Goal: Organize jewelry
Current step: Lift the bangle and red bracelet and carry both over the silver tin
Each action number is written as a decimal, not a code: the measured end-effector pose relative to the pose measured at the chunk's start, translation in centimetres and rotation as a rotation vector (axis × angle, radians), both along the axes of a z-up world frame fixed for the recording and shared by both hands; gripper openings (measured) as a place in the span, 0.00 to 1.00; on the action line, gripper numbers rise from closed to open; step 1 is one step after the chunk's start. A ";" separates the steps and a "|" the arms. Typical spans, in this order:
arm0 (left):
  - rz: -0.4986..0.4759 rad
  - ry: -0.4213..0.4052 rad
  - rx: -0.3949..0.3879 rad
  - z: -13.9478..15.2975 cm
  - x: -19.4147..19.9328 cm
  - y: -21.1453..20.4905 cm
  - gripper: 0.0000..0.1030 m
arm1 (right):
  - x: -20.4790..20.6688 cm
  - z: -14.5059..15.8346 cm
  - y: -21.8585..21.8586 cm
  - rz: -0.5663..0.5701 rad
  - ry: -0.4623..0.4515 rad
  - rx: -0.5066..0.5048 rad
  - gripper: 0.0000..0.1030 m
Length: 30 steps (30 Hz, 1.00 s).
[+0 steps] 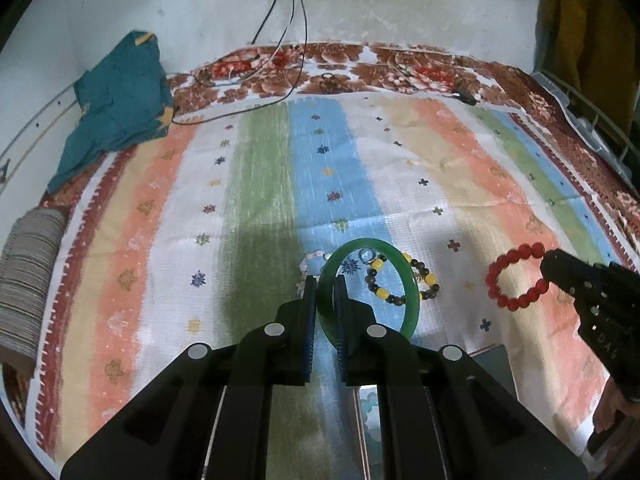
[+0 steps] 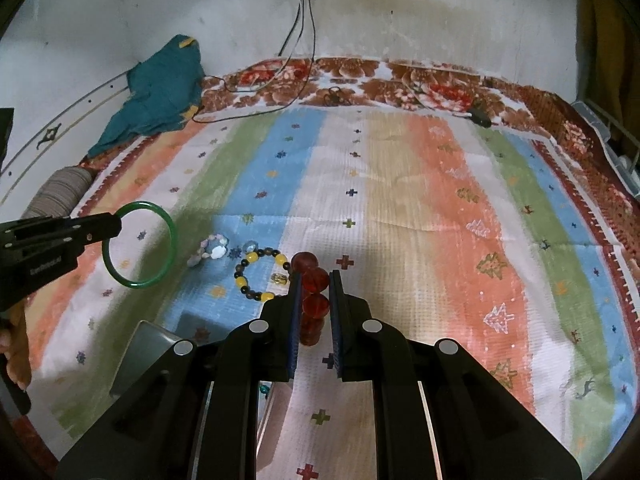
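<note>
My left gripper point(image 1: 325, 286) is shut on a green bangle point(image 1: 412, 284), which it holds up off the striped cloth; from the right wrist view the same bangle point(image 2: 170, 226) hangs from the left gripper point(image 2: 114, 227) at the left edge. My right gripper point(image 2: 314, 280) is shut on a red bead bracelet point(image 2: 316, 276); in the left wrist view that bracelet point(image 1: 496, 276) dangles from the right gripper point(image 1: 550, 270). On the cloth lie a dark-and-yellow bead bracelet point(image 2: 256, 258) point(image 1: 380, 266), a pale shell bracelet point(image 2: 208, 250) point(image 1: 310, 258) and a small clear ring point(image 2: 250, 246).
A grey box point(image 2: 148, 344) with a corner showing sits just below the grippers. A teal cloth point(image 2: 160, 96) and a rolled grey mat point(image 2: 56, 196) lie at the far left. Black cables point(image 2: 280, 92) trail from the wall onto the bedspread. A white rack point(image 2: 616, 152) stands at the right edge.
</note>
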<state>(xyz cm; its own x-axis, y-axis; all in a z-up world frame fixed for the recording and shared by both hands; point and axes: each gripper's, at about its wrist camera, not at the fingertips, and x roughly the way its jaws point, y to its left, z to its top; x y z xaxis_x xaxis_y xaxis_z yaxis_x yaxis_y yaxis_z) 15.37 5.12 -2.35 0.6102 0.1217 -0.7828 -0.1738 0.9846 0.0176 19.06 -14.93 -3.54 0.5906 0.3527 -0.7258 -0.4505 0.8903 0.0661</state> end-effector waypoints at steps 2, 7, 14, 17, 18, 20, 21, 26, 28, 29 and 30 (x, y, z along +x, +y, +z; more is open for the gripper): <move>-0.009 -0.006 0.013 0.2 -0.4 -0.4 0.08 | -0.4 0.3 -0.1 0.002 -0.008 0.003 0.13; -0.033 -0.026 0.036 1.0 -1.5 -1.4 0.08 | -1.5 1.1 -0.5 0.015 -0.017 0.020 0.13; -0.049 -0.046 0.019 1.8 -3.2 -2.1 0.08 | -3.4 1.8 -0.5 0.031 -0.043 0.017 0.13; -0.055 -0.050 0.012 1.9 -3.9 -2.4 0.08 | -4.1 2.1 -0.5 0.039 -0.044 0.023 0.13; -0.058 -0.051 0.011 2.0 -4.2 -2.5 0.08 | -4.4 2.2 -0.5 0.042 -0.046 0.025 0.13; -0.062 -0.052 0.013 2.0 -4.5 -2.8 0.08 | -5.0 2.4 -0.5 0.054 -0.046 0.029 0.13; -0.066 -0.053 0.015 2.1 -4.8 -2.9 0.08 | -5.3 2.5 -0.5 0.060 -0.046 0.028 0.13; -0.071 -0.055 0.001 2.3 -5.7 -3.4 0.08 | -6.6 2.1 -0.4 0.076 -0.038 0.019 0.13; -0.070 -0.055 -0.004 2.4 -6.1 -3.5 0.08 | -6.9 1.8 -0.5 0.081 -0.026 0.018 0.13; -0.069 -0.055 -0.005 2.3 -6.3 -3.5 0.08 | -7.1 1.8 -0.5 0.083 -0.023 0.018 0.13; -0.069 -0.055 -0.004 2.3 -6.4 -3.5 0.08 | -7.4 1.7 -0.5 0.088 -0.022 0.016 0.13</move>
<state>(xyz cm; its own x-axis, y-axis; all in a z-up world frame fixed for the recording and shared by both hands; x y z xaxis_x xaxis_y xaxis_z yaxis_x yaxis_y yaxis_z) 9.02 1.57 -0.02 0.6588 0.0750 -0.7486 -0.1060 0.9944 0.0063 11.68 -15.40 -1.81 0.5727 0.4157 -0.7066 -0.5286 0.8460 0.0693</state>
